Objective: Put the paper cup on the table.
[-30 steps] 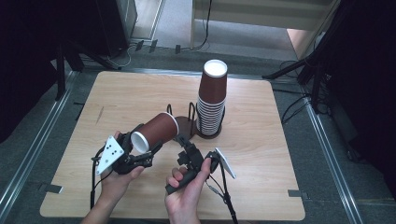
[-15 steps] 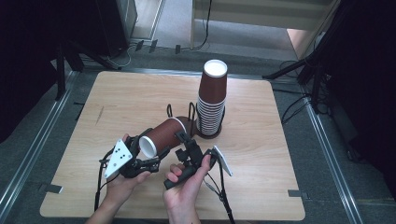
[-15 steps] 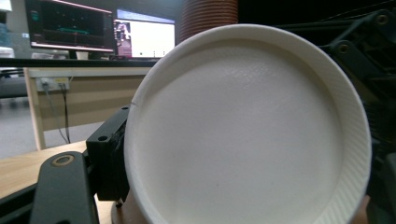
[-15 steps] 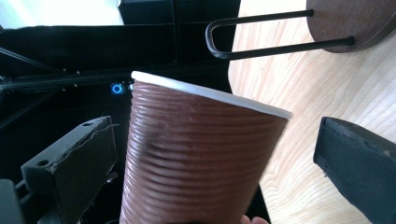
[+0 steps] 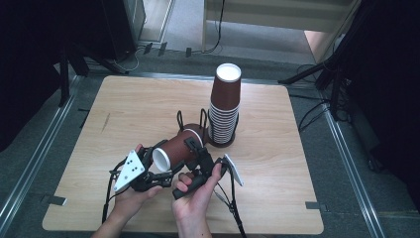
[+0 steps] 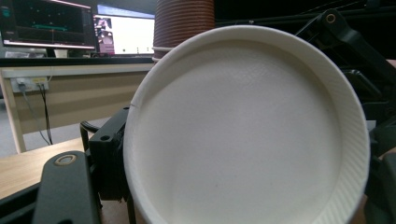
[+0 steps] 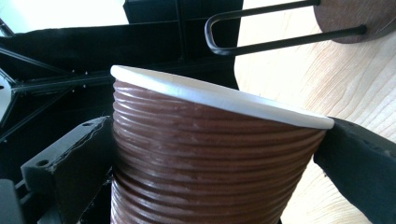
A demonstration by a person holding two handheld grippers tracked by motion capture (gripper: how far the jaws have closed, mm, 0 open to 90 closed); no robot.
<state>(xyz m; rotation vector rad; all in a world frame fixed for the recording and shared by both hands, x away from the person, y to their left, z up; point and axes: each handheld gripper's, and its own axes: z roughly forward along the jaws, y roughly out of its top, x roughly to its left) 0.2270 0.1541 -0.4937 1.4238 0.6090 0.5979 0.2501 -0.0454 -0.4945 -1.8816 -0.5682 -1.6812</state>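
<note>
**Both grippers clamped on one paper cup**

Left gripper [image 5: 161, 166] has its jaws closed on the cup [image 5: 177, 148] near the open white mouth; they have just been closing the last bit, with the cup between them. In the left gripper view the cup's white interior [image 6: 243, 130] faces the camera head-on, black jaw parts at both sides of the rim.

Right gripper [image 5: 195, 148] grips the same cup across its ribbed brown wall. Right gripper view: one black jaw presses on each side of the cup [image 7: 210, 163], rim uppermost in that picture.

Cup lies on its side, held above the wooden table [image 5: 129, 109], near the front middle. Mouth points toward the person's left hand [image 5: 131, 196], base points toward the stack. Right hand [image 5: 195, 196] sits just beside the left, the two nearly touching.

Stack of brown cups [image 5: 225, 106] stands upright behind and to the right of the held cup, in a black wire holder [image 5: 200, 119]. The held cup's base is near the holder's wire loops; contact cannot be judged.
</note>
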